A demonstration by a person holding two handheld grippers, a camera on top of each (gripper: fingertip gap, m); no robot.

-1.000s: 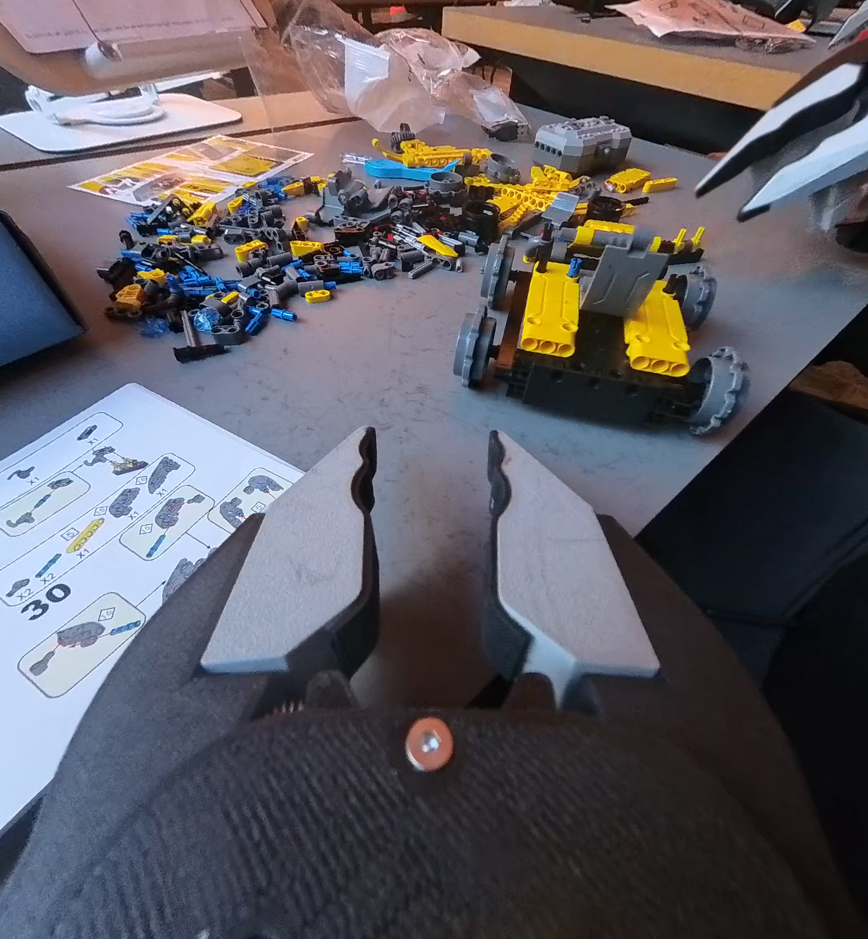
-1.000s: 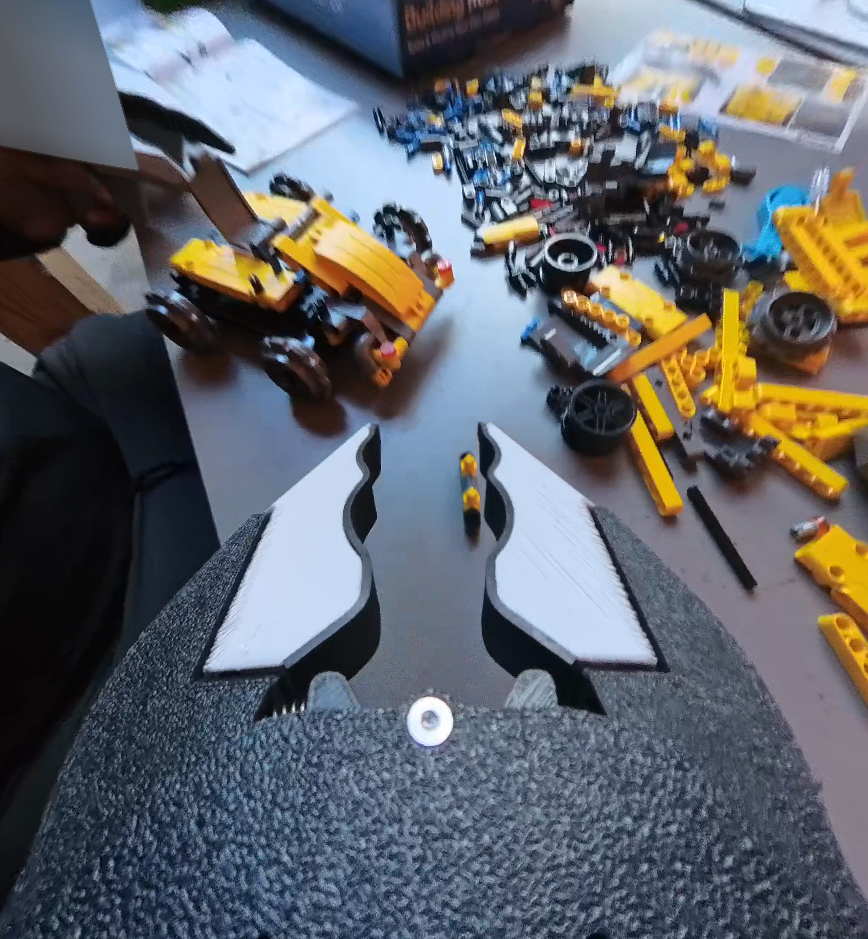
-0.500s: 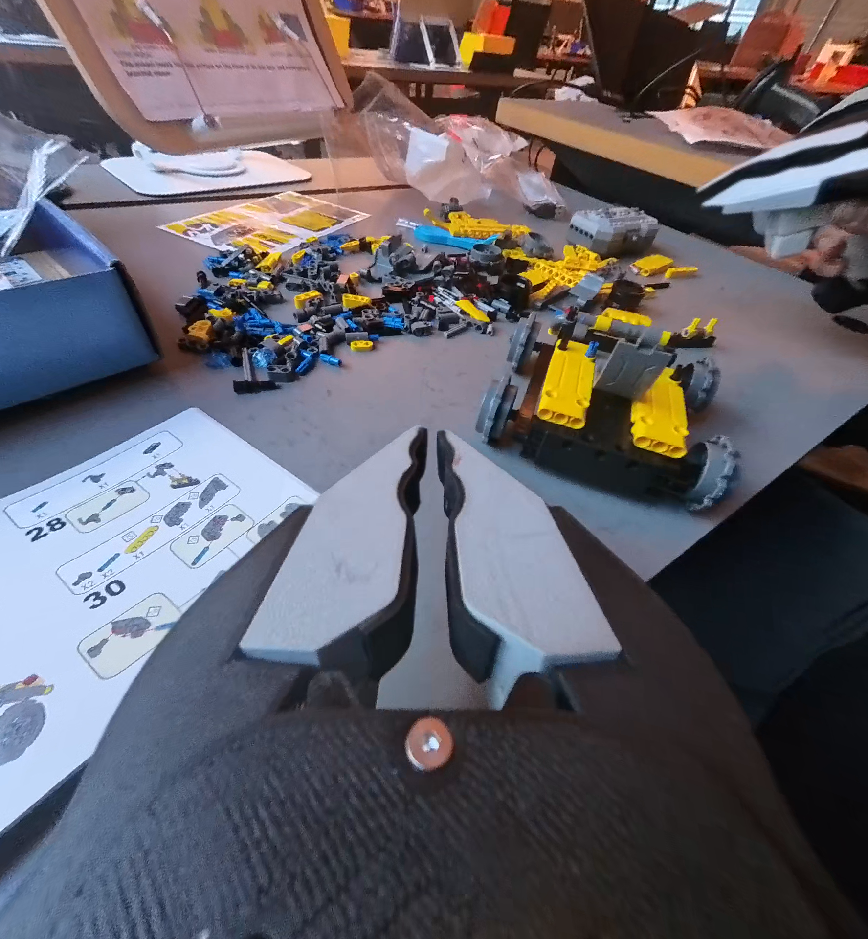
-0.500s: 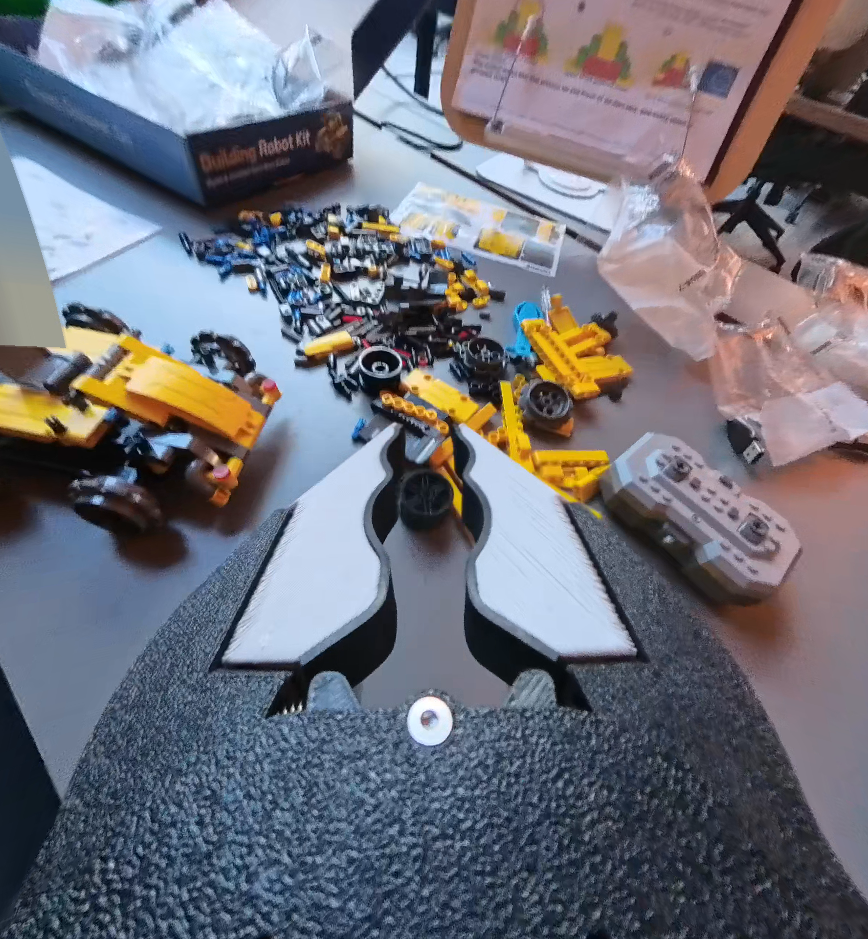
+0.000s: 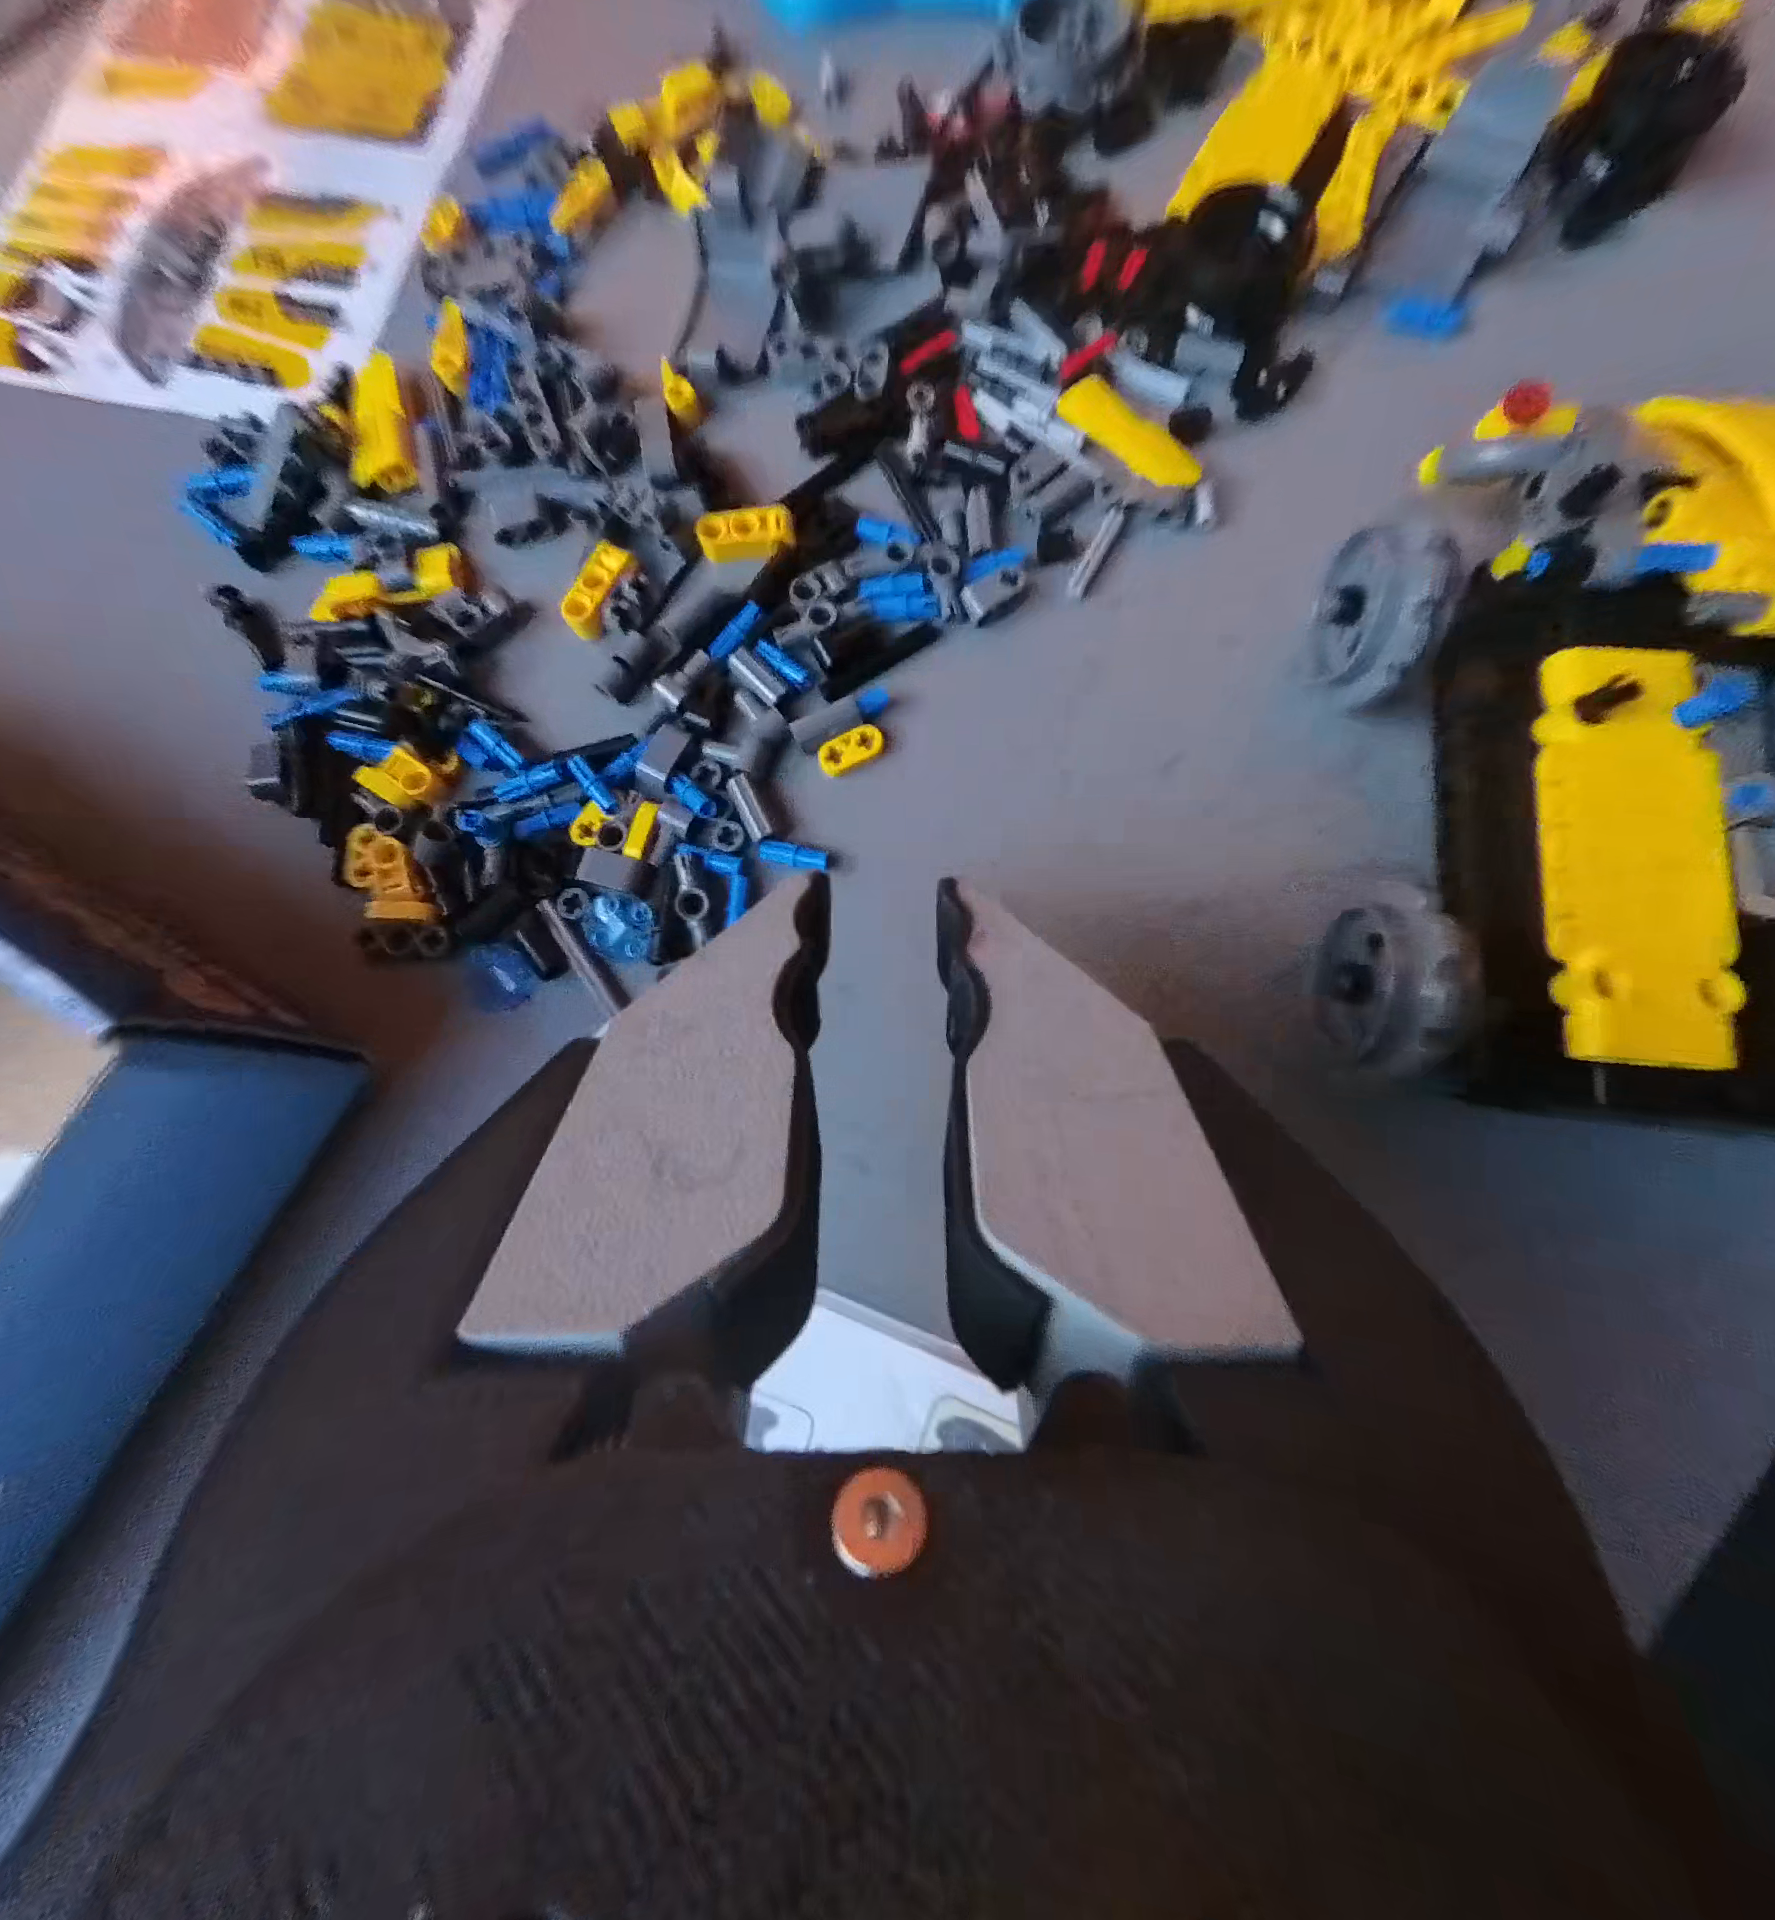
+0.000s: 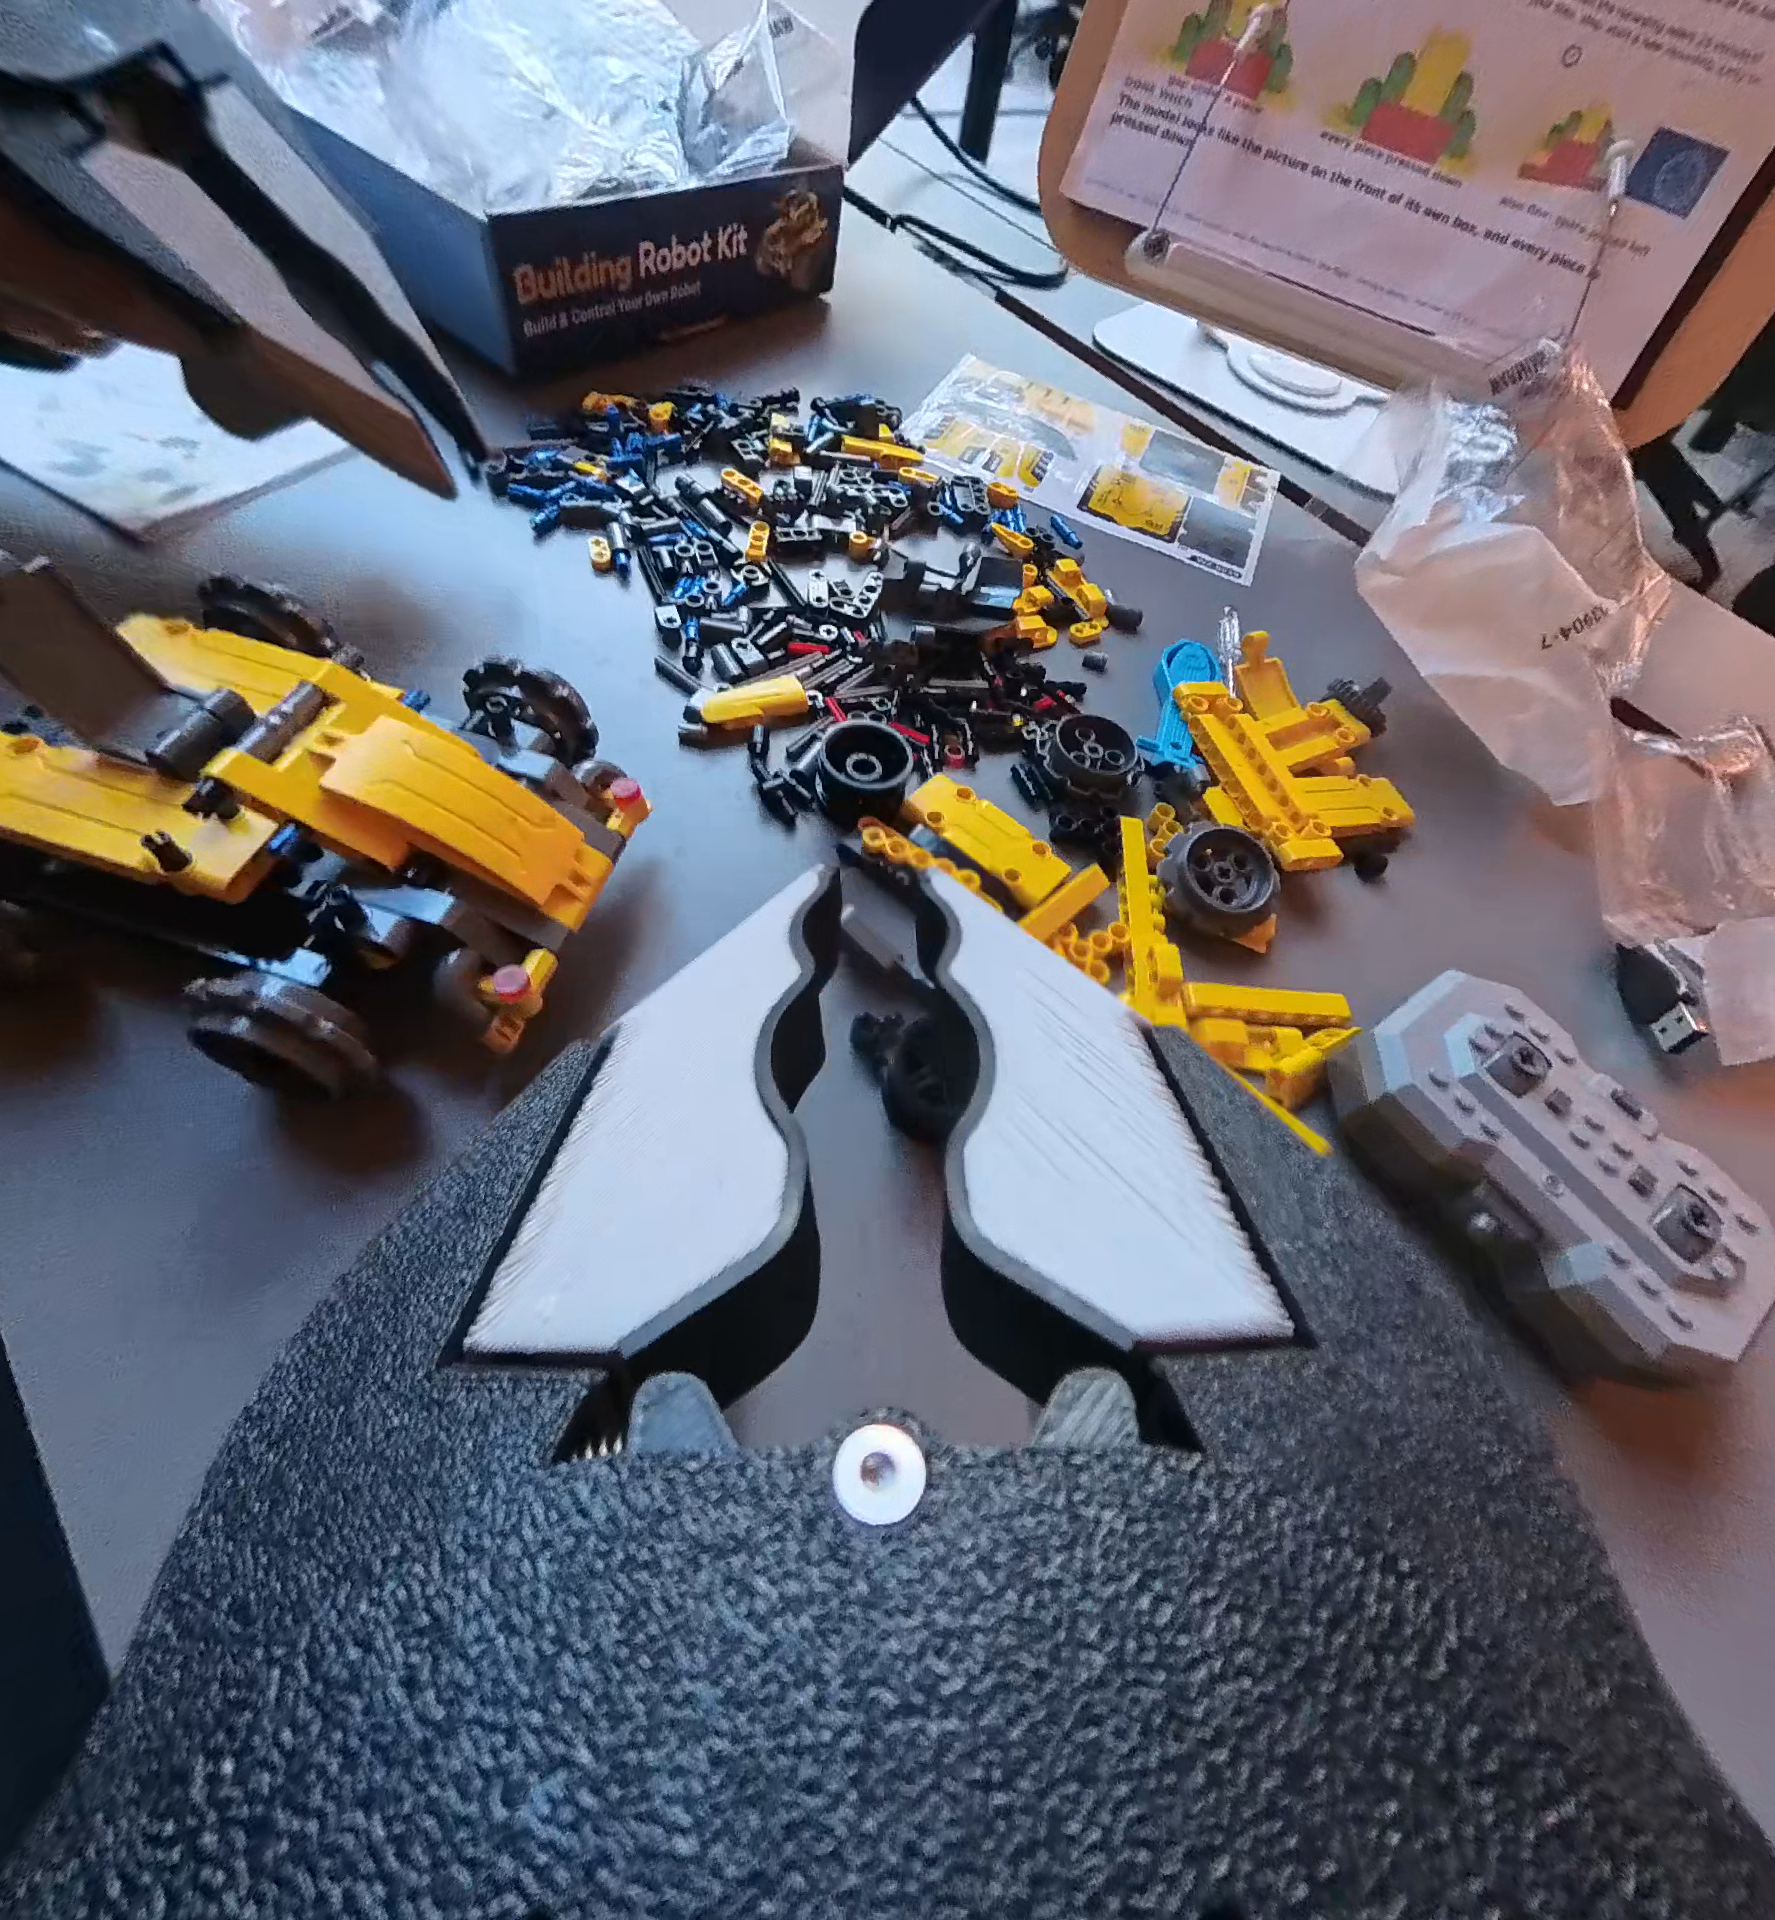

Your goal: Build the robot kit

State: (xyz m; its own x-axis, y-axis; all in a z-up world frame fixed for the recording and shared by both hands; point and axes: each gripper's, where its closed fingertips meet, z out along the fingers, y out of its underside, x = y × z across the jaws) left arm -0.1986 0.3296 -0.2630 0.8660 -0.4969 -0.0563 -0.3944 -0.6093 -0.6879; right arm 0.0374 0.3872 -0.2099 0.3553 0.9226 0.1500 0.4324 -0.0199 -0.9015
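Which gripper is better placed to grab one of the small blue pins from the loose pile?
Left, probably. The left gripper is open, empty, right beside the small-parts pile holding blue pins. The right gripper points over yellow beams and a black wheel.

Printed lettering shows on the front of the dark blue box (image 6: 654, 275), on the sheet clipped to the wooden board (image 6: 1434, 135), on a clear plastic bag (image 6: 1517, 582) and on the yellow leaflet (image 6: 1101, 478) lying on the desk (image 6: 239, 1195); its wording is not given here.
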